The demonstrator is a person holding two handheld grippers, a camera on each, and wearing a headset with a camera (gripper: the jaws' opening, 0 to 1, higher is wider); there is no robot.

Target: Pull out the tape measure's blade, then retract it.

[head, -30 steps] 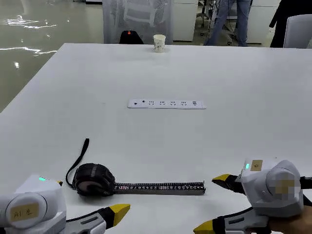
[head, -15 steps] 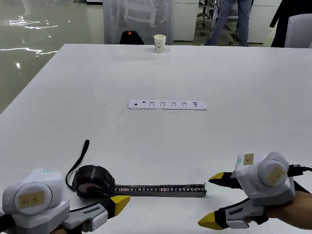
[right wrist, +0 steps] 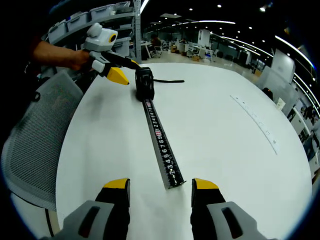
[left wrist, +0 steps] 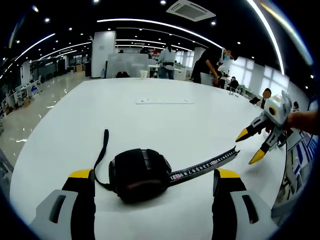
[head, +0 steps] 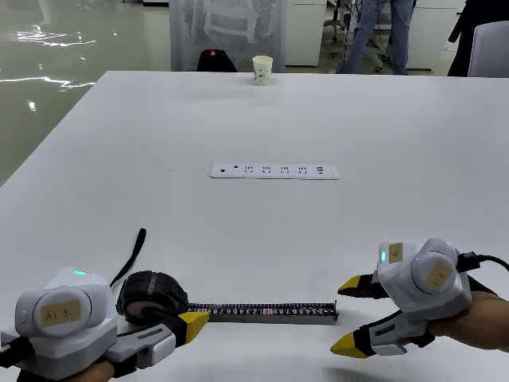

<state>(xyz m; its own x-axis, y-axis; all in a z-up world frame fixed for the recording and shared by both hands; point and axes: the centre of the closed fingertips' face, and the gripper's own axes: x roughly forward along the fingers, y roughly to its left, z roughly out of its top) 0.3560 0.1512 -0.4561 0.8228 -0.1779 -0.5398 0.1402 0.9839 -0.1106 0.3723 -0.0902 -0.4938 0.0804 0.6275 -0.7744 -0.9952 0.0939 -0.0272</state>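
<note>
Black tape measure [head: 153, 294] lies between the jaws of the wide-spread left gripper [left wrist: 153, 175], blade [head: 262, 309] stretched along the near table [head: 262, 354] edge to the equally wide right gripper [head: 347, 315].

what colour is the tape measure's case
The tape measure case is black, clearest in the left gripper view.
</note>
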